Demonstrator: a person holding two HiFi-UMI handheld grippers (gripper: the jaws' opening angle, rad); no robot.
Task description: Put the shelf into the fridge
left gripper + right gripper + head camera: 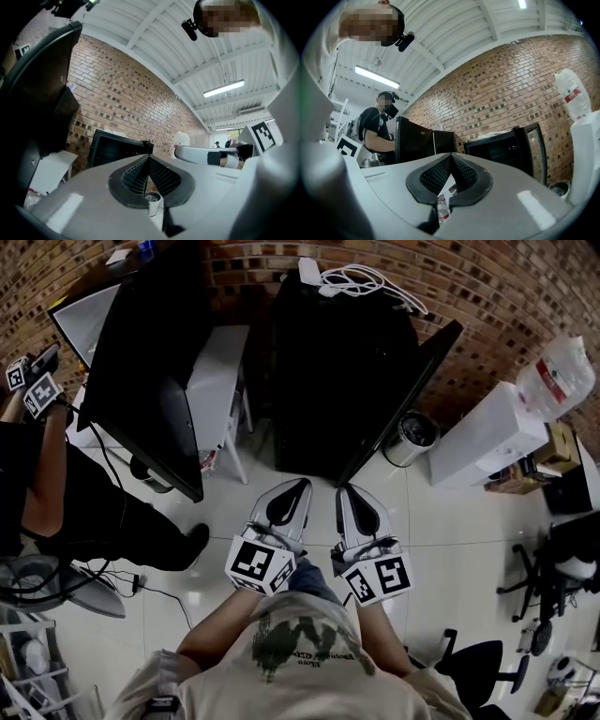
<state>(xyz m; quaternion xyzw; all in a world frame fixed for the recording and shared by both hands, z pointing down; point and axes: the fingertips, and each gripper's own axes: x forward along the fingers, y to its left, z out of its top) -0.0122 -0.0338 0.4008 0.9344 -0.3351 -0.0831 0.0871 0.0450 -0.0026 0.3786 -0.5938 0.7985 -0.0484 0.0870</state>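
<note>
While left gripper (301,483) and right gripper (345,489) clench empty jaws, the fridge (347,362) stands open ahead — a person (84,507) leftward.

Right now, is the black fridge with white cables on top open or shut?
Open. The black fridge has its door swung out to its right; the right gripper view looks into its dark inside.

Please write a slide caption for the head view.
Left gripper and right gripper, both shut and empty, face the open black fridge.
</note>
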